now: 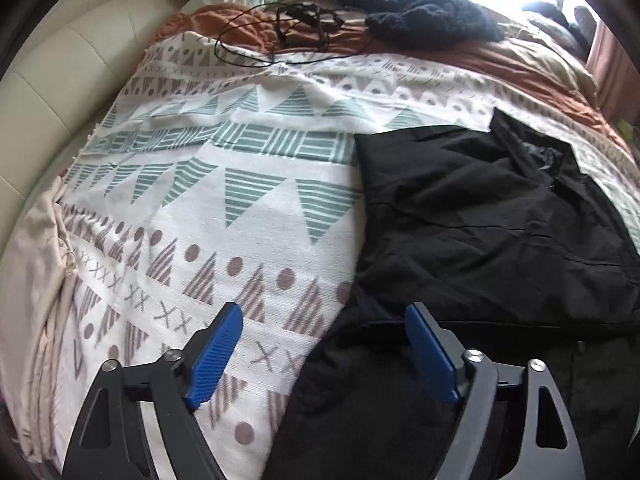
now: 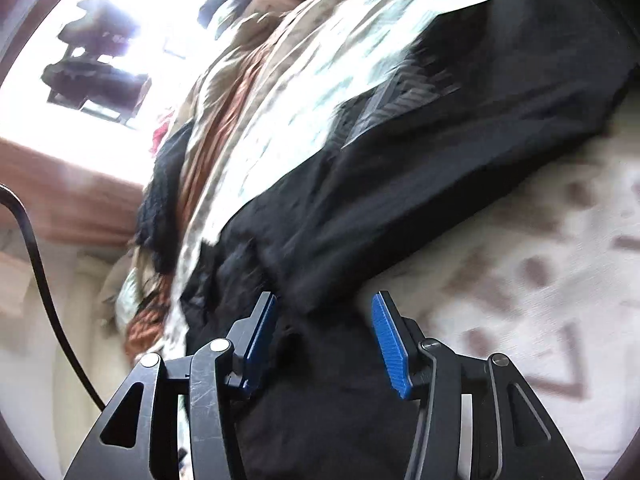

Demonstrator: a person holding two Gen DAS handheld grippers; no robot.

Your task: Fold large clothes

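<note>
So the bed (image 1: 248, 216) with its patterned blanket (image 1: 192, 240) takes up the whole left wrist view, and the big black garment (image 1: 480, 224) (looks like a jacket, collar bit up around 1 o'clock) is spread over the right half, roughly 3 to 5 o'clock, with one part trailing down to 6 between the left jaws. Honest guess on handling: soft, floppy woven fabric, light to medium weight, probably a bit slick, so it'll sag and slide rather than hold a crease. I'd pinch it at hems, corners or the collar, never mid-panel. The left gripper (image 1: 324, 350) has its jaws spread wide, nothing clamped. The right gripper (image 2: 324, 340) is about half open over the black cloth (image 2: 360, 208), pads not pressing anything as far as I can tell through the blur.
</note>
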